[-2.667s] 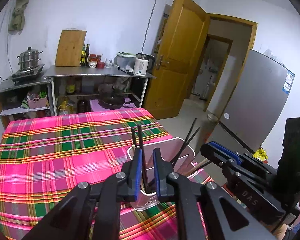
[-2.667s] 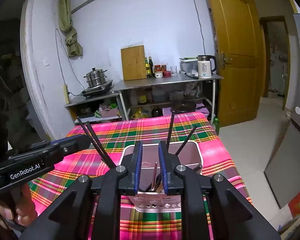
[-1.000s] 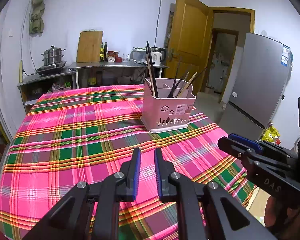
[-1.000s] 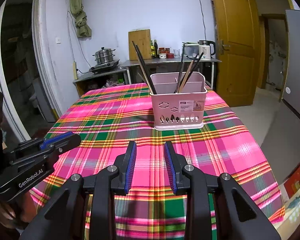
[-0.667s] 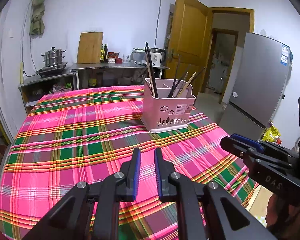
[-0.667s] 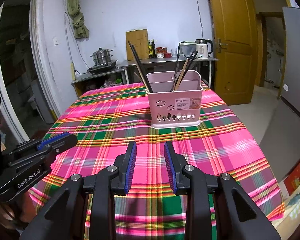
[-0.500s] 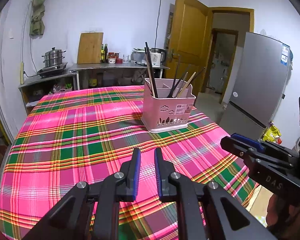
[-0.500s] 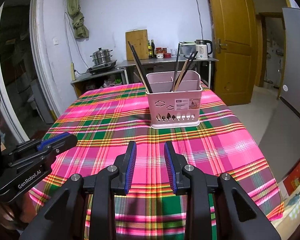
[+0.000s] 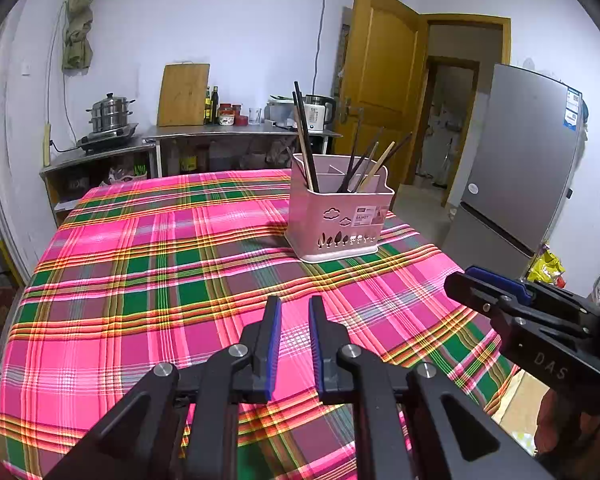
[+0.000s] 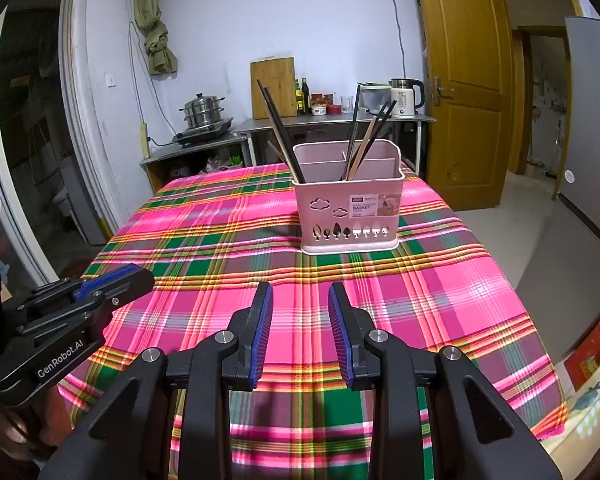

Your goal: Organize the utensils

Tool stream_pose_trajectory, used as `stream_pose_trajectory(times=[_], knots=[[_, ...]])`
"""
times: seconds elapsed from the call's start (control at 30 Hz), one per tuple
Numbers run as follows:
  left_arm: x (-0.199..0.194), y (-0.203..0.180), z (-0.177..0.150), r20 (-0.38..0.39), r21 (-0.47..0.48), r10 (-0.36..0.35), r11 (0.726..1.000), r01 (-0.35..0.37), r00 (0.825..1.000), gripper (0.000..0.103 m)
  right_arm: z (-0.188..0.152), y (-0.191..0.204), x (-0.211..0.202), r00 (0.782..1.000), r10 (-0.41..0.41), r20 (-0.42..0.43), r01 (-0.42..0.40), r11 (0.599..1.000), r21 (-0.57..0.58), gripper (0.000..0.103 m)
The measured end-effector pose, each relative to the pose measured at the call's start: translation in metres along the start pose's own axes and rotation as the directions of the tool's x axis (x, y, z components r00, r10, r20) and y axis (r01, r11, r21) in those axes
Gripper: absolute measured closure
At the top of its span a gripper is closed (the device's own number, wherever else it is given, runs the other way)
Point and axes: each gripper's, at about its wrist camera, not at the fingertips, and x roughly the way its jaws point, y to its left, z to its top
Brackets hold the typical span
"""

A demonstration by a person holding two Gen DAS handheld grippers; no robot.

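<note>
A pink utensil holder [image 9: 340, 220] [image 10: 350, 212] stands upright on the plaid tablecloth [image 9: 140, 280] [image 10: 220, 232], toward its far right side. Two dark chopsticks [image 9: 304, 136] [image 10: 278, 128] lean left in its left compartment. Several more chopsticks [image 9: 366, 164] [image 10: 366, 140] lean right in another. My left gripper [image 9: 295, 304] [image 10: 140, 274] hovers over the cloth well short of the holder, nearly closed on a narrow empty slit. To its right, my right gripper [image 10: 300, 290] [image 9: 466, 280] is open with nothing between its pads.
The table's right edge drops to the floor beside a grey fridge [image 9: 520, 160]. Behind the table are a metal counter [image 10: 332, 122] with a kettle [image 10: 406, 96], a cutting board [image 9: 184, 94] and bottles, a steamer pot [image 9: 110, 114], and an open wooden door [image 10: 460, 80].
Both grippers have drawn back from the holder, where they were close over the chopsticks, to the near part of the table. The right jaws stand wider. Nothing has moved over the last second.
</note>
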Motion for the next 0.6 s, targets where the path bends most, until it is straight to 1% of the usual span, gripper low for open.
stream_pose_trajectory(times=[0.6], knots=[[-0.0009, 0.0001, -0.0041, -0.005, -0.001, 0.01, 1.0, -0.01, 1.0, 0.09, -0.0031, 0.0044, -0.0007, 1.0, -0.002, -0.004, 0.002, 1.0, -0.001, 0.073]])
